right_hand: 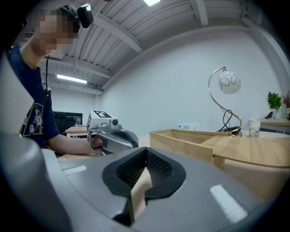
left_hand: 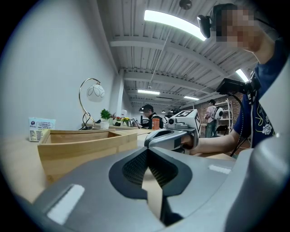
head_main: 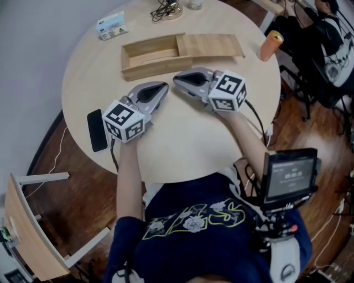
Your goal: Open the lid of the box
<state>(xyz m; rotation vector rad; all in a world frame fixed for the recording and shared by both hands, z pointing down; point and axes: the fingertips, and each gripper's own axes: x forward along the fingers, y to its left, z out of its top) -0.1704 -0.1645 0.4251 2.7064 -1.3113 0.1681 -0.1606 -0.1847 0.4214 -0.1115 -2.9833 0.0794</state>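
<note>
A shallow wooden box (head_main: 148, 57) lies at the far side of the round table (head_main: 182, 143), its inside showing. Its sliding lid (head_main: 213, 45) sticks out to the right, still in the box's end. My left gripper (head_main: 164, 87) rests on the table just in front of the box, shut and empty. My right gripper (head_main: 178, 79) lies beside it, also shut with nothing in it, tip close to the box's front wall. The left gripper view shows the box (left_hand: 86, 145) at left and the right gripper (left_hand: 174, 136) ahead. The right gripper view shows the box (right_hand: 190, 142) and lid (right_hand: 253, 149) at right.
A black phone (head_main: 98, 130) lies near the table's left edge. A small printed carton (head_main: 112, 25) sits at the back left, a lamp base with cables (head_main: 167, 10) at the back, an orange cup (head_main: 271, 45) at the right edge. A wooden chair (head_main: 27, 232) stands lower left.
</note>
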